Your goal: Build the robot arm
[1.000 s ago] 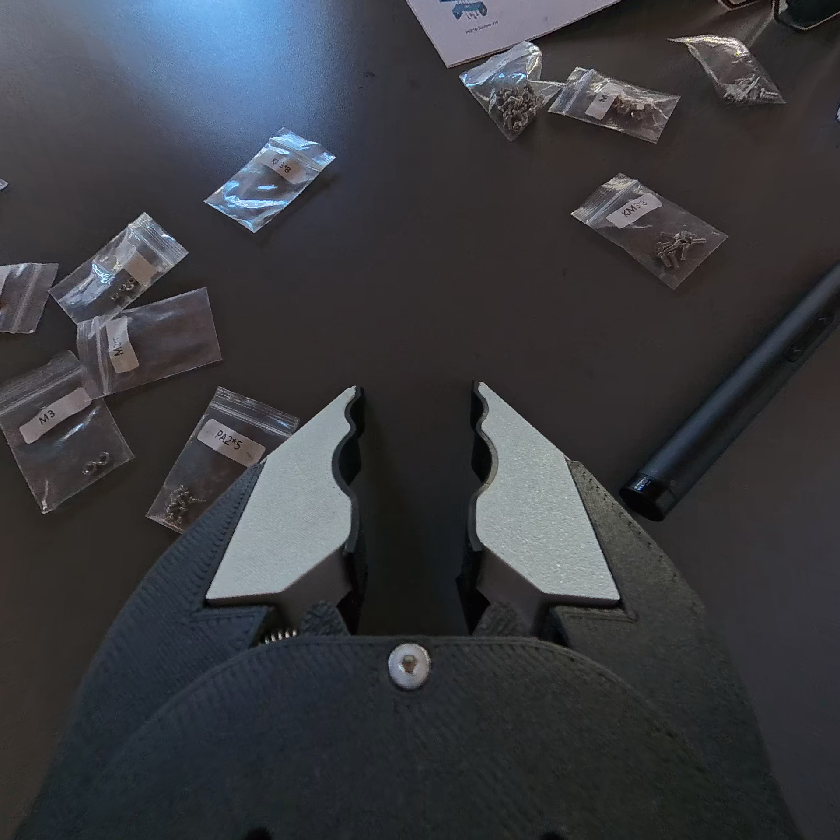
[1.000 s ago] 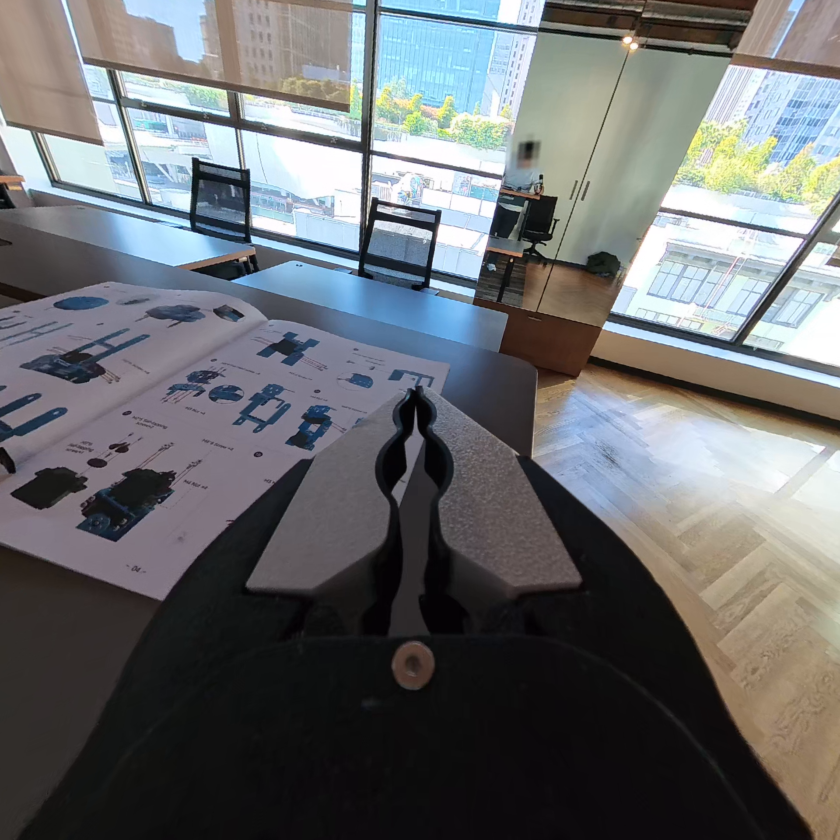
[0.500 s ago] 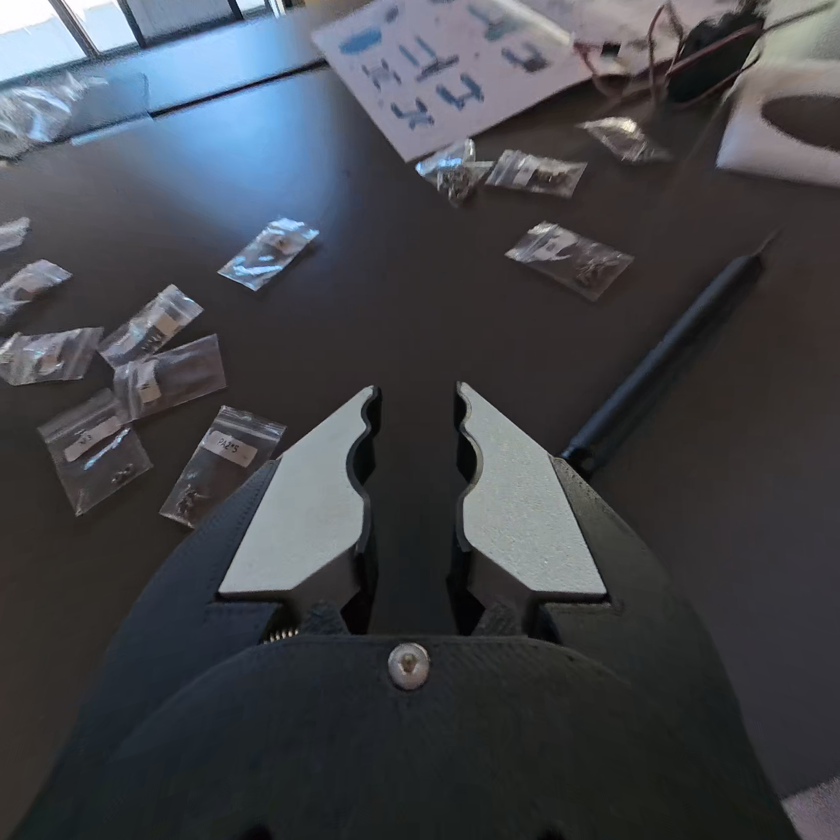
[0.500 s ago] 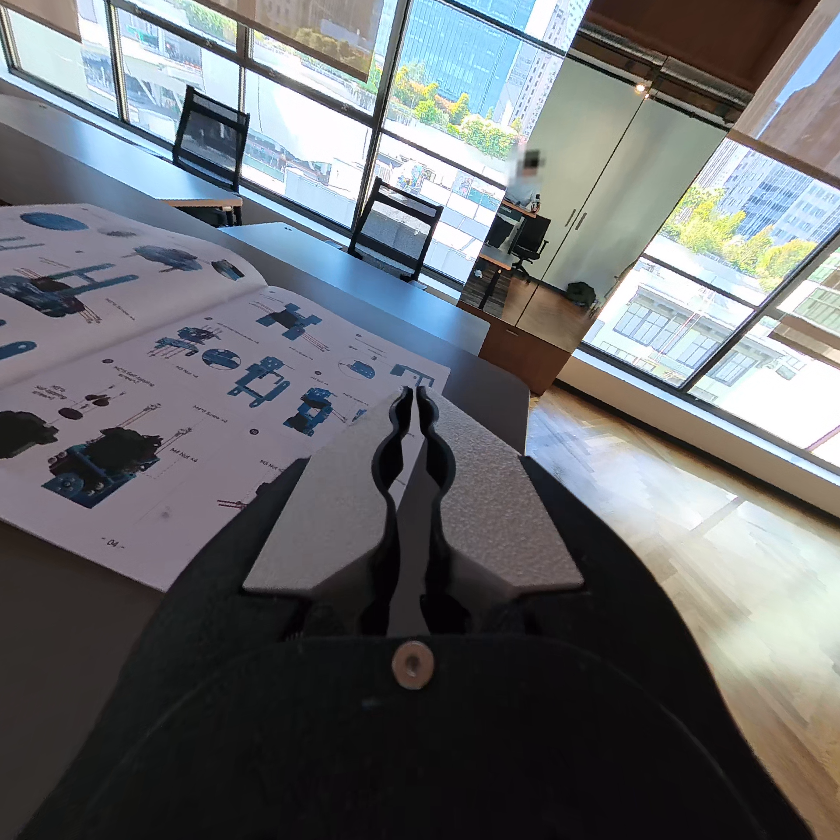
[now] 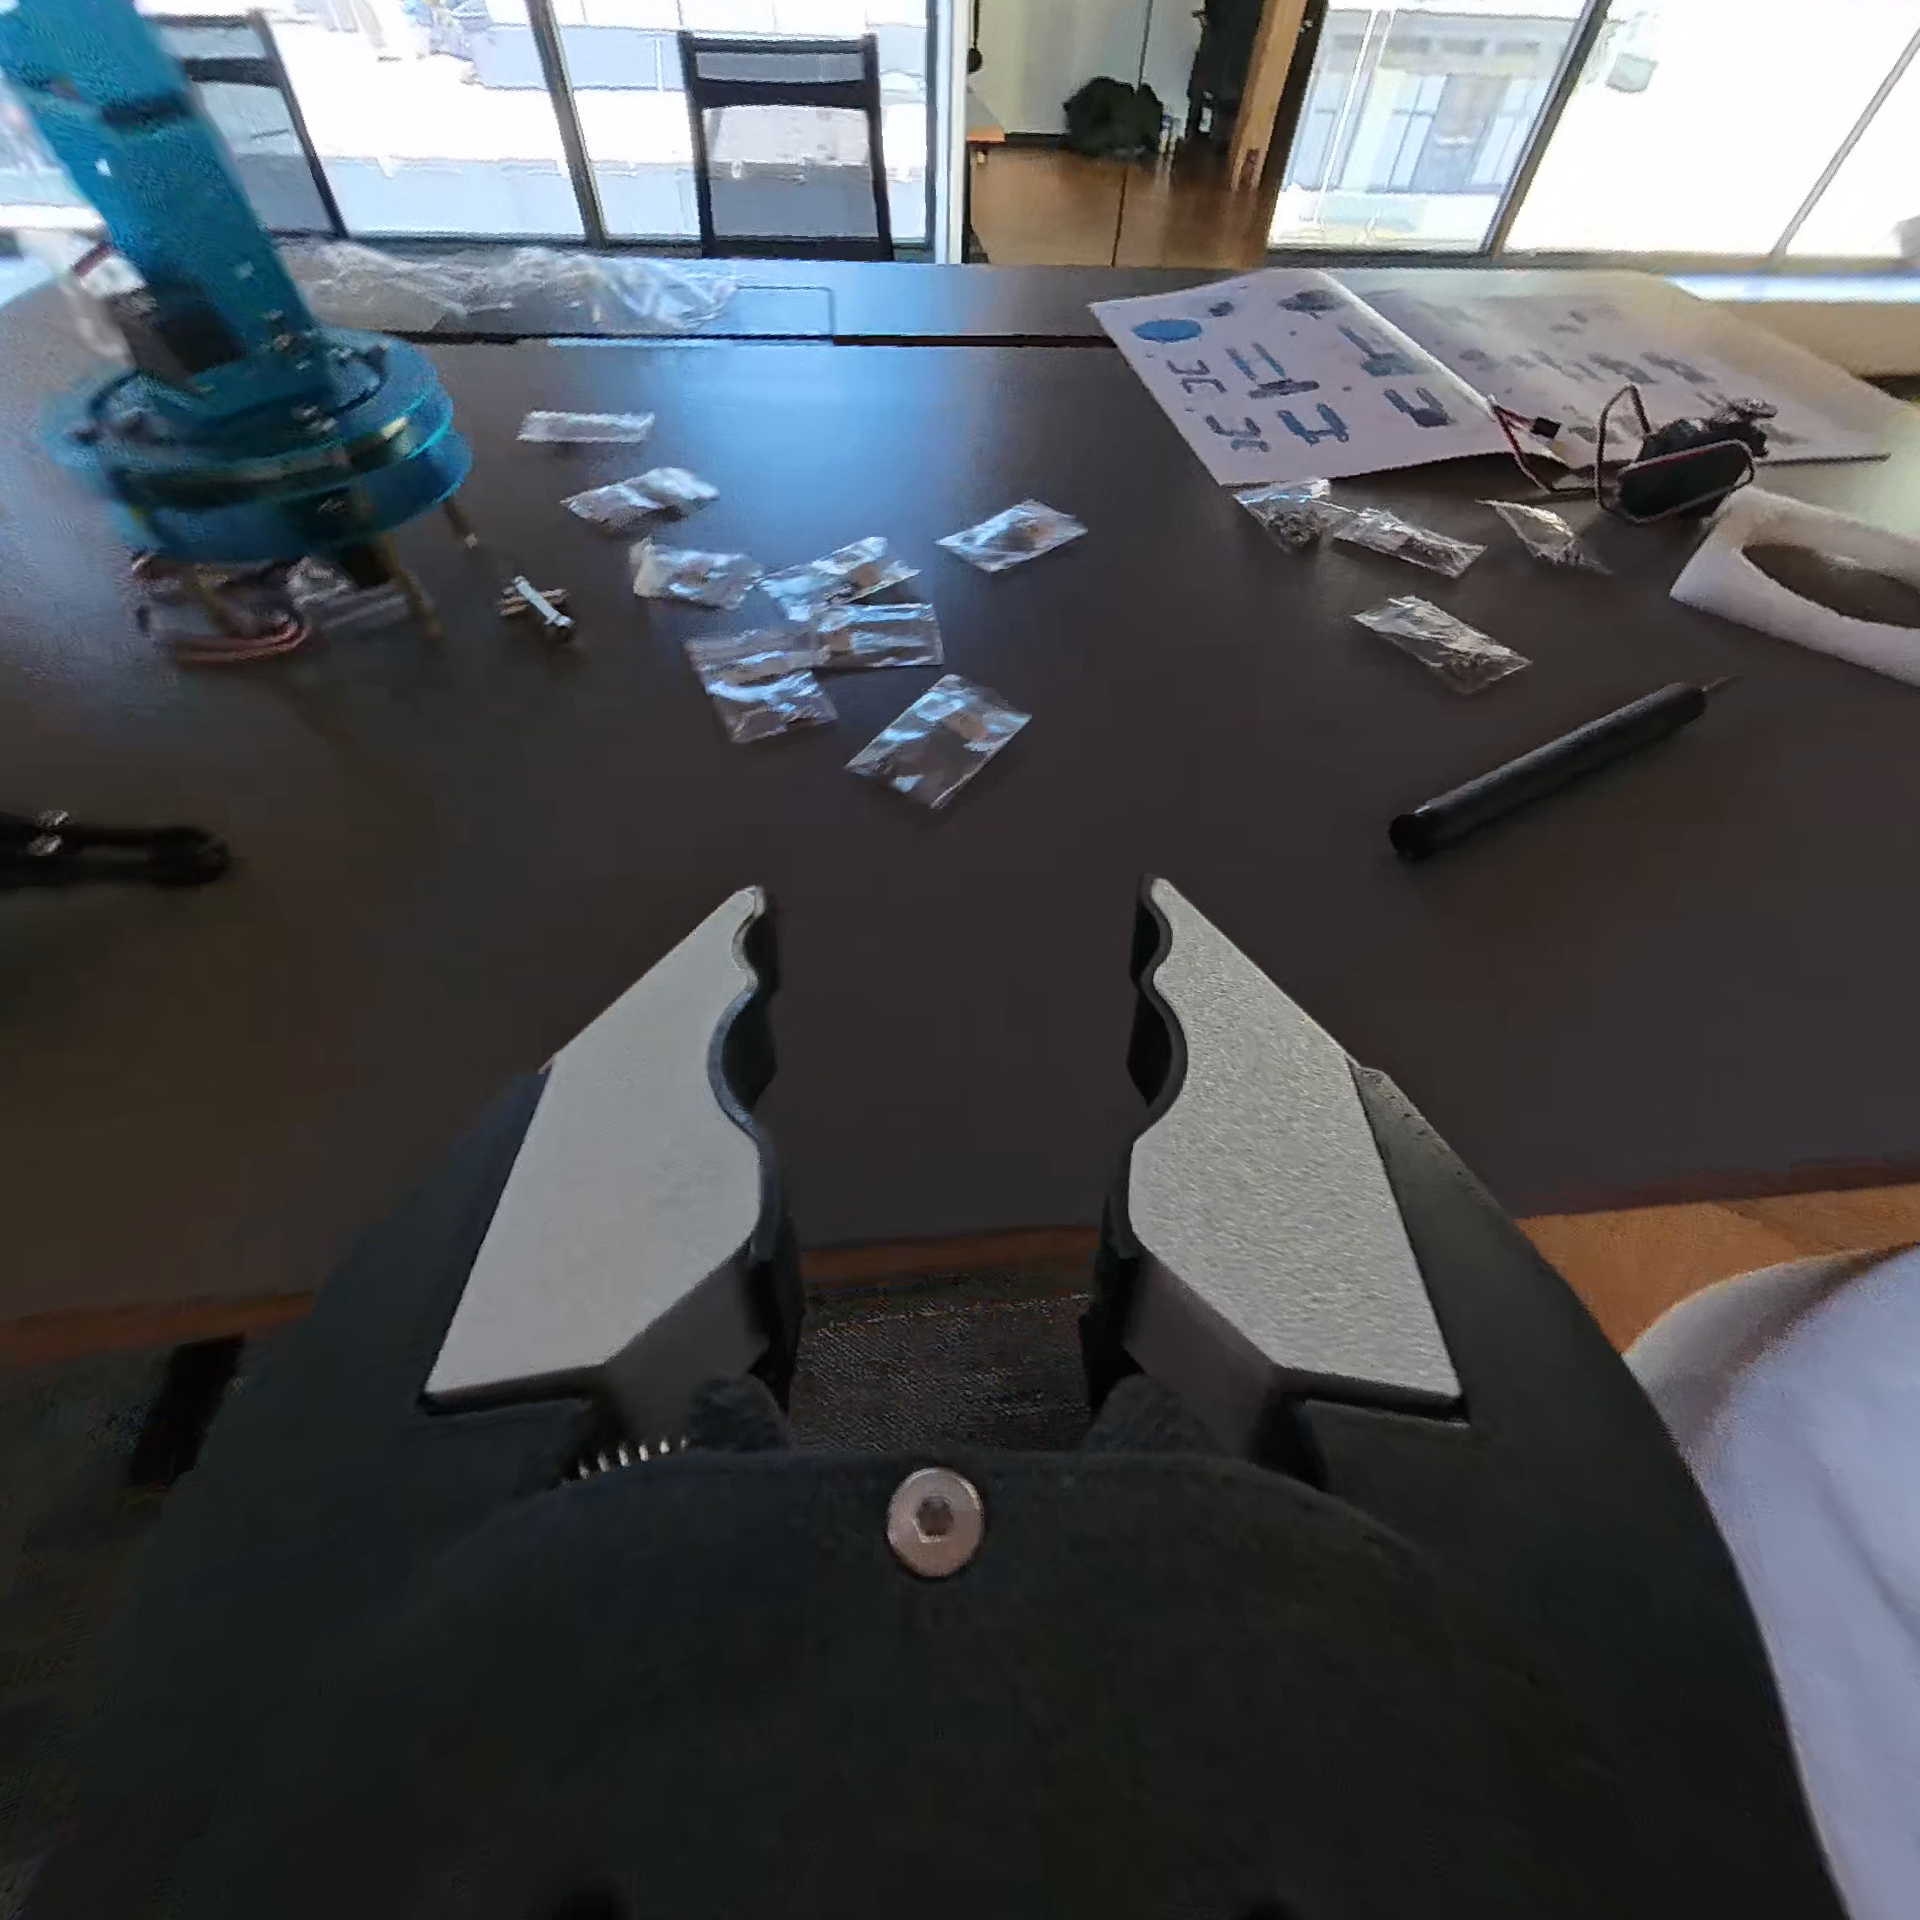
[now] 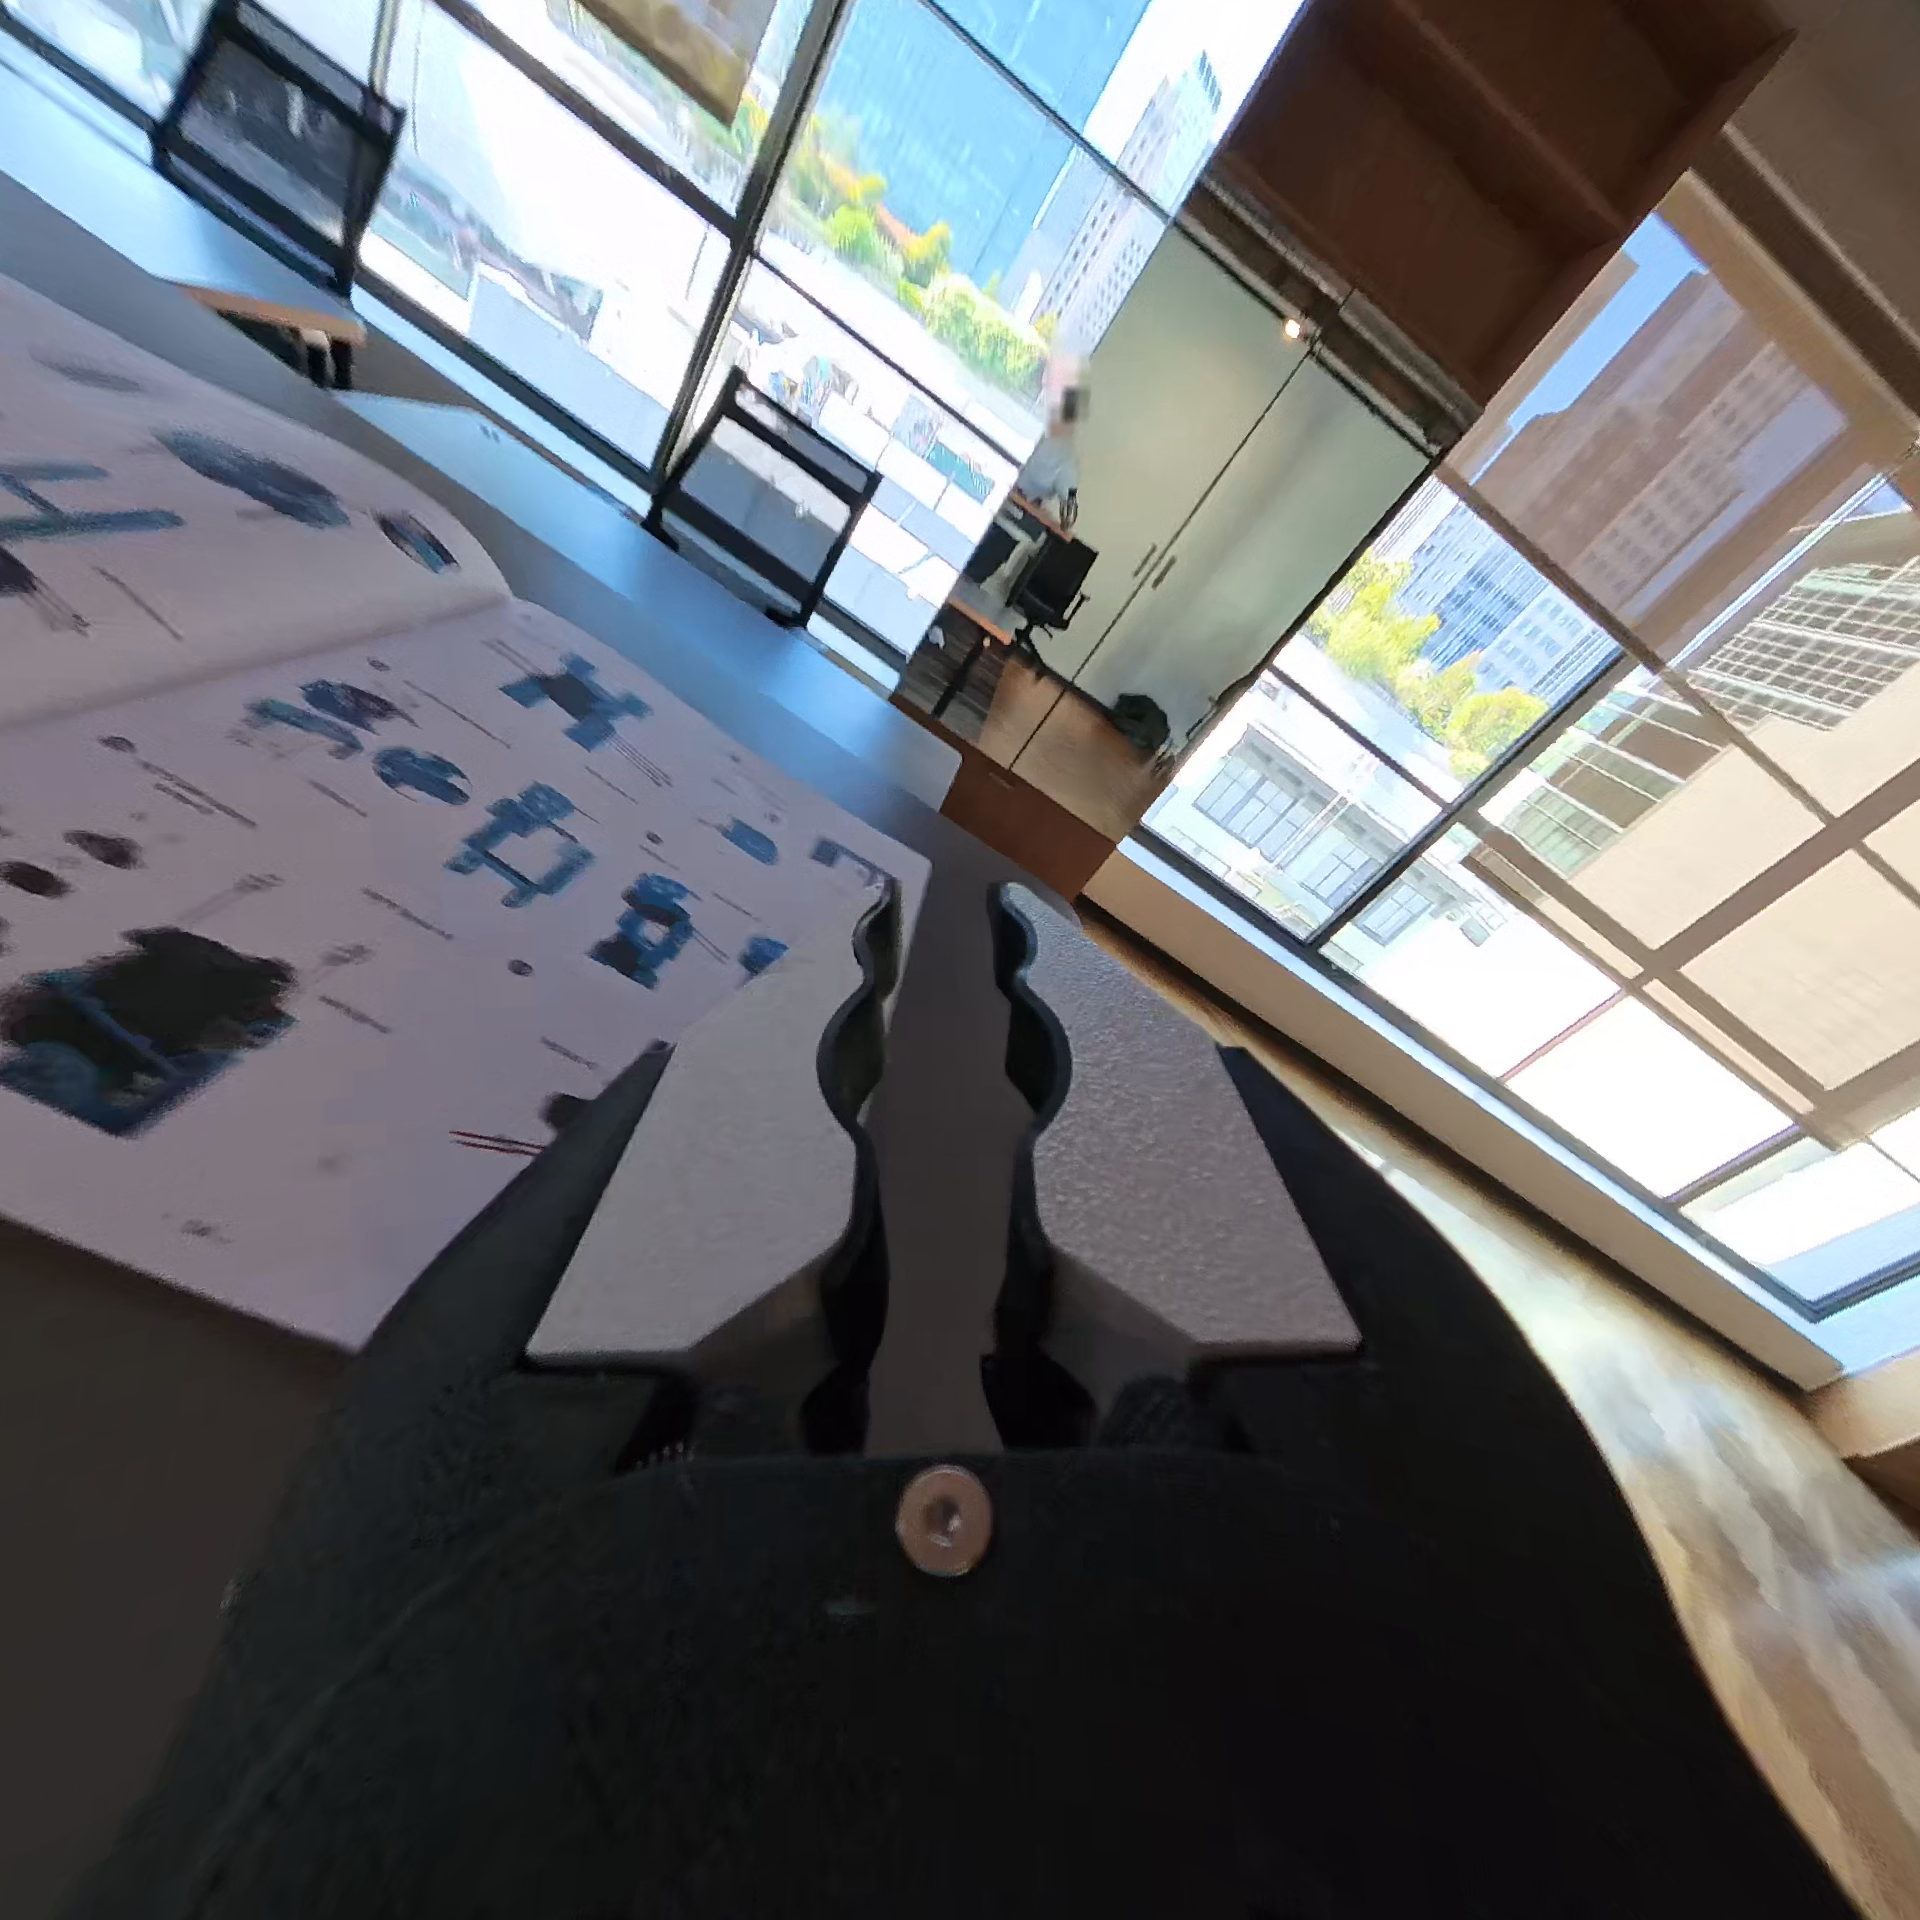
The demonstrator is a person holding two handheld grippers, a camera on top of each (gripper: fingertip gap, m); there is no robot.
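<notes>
The left gripper (image 5: 951,914) gapes wide and empty above the dark surface (image 5: 987,1039); ahead lie small clear bags (image 5: 940,736) — light, slippery, best pinched by an edge. The right gripper (image 6: 940,902), slightly parted, holds nothing beside the open booklet (image 6: 343,831).

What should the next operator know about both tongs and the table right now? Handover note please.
Left tongs: open, empty, held back near the dark table's front edge, touching nothing.
Right tongs: open by a narrow gap, empty, tilted, at the corner of the open instruction booklet.
Table: small clear bags of hardware scattered mid-table, more bags to the right; black screwdriver right of centre; blue acrylic assembly far left; white foam piece far right.
Done: assembly partly built, it seems.
Left: nothing is gripped; bags look sealed, though blur makes that uncertain.
</notes>
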